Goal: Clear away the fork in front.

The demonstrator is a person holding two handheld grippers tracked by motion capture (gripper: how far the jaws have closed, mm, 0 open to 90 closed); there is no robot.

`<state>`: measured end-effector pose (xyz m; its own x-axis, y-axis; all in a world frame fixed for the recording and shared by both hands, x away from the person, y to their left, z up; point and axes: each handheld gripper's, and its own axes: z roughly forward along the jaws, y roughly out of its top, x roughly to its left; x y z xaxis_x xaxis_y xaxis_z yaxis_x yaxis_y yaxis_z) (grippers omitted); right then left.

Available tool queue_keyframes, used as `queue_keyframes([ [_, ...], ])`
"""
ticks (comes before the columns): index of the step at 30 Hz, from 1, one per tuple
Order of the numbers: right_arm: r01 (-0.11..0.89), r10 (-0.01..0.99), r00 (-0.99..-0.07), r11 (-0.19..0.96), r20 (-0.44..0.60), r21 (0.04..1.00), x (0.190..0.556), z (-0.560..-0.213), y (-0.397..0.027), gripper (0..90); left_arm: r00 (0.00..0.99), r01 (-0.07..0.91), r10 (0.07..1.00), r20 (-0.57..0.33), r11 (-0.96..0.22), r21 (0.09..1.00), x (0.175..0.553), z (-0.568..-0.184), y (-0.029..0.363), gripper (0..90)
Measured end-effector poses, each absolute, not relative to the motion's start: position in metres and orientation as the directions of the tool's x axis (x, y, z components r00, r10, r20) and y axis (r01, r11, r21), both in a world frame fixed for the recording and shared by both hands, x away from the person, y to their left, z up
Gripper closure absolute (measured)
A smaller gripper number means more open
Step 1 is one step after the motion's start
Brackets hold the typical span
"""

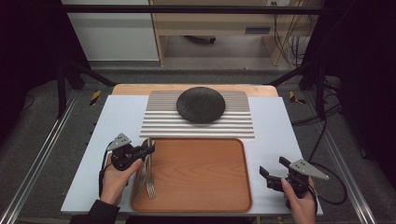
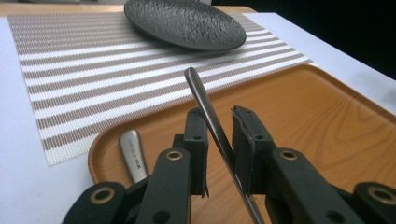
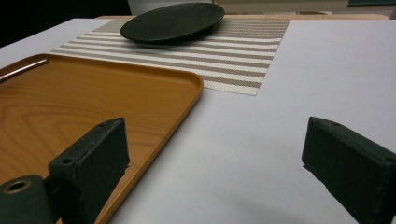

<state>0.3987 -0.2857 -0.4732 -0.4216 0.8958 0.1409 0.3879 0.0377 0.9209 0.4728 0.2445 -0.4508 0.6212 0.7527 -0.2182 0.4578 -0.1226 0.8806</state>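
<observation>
Left tool (image 2: pixel 218 140) straddles a fork (image 1: pixel 150 172) handle at the left edge of the wooden tray (image 1: pixel 201 205); jaws slightly parted, pads not clearly pressing, so released. Fork looks thin, stiff, slick metal, light; best pinched mid-handle. A second utensil handle (image 2: pixel 133 161) lies beside it. Right tool (image 1: pixel 275 170) hangs wide open over the white surface (image 1: pixel 275 121). Striped placemat (image 1: pixel 196 123), black plate (image 1: pixel 201 104) beyond; dim lab room.

Fork handle (image 2: pixel 210 114) running out of frame between the left gripper (image 2: pixel 219 135) jaws, second utensil (image 2: pixel 133 161) half hidden behind them, tray (image 3: pixel 177 100) cropped at left.
</observation>
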Motion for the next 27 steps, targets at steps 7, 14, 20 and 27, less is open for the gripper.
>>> queue_keyframes([
  [7,0.387,0.891,-0.432,0.045,0.138,0.921,0.399,-0.473,-0.285,7.6,0.594,0.481,0.772,-0.226,-0.116,0.869,0.474,-0.455,0.244,75.1],
  [14,0.384,0.889,-0.437,0.051,0.133,0.922,0.399,-0.473,-0.283,7.6,0.585,0.503,0.781,-0.220,-0.136,0.854,0.475,-0.460,0.242,74.3],
  [20,0.384,0.890,-0.436,0.052,0.132,0.922,0.399,-0.473,-0.283,7.6,0.567,0.520,0.793,-0.224,-0.133,0.844,0.475,-0.464,0.242,73.5],
  [27,0.382,0.888,-0.440,0.052,0.132,0.923,0.399,-0.473,-0.283,7.5,0.522,0.429,0.845,-0.115,-0.143,0.892,0.467,-0.461,0.242,50.3],
])
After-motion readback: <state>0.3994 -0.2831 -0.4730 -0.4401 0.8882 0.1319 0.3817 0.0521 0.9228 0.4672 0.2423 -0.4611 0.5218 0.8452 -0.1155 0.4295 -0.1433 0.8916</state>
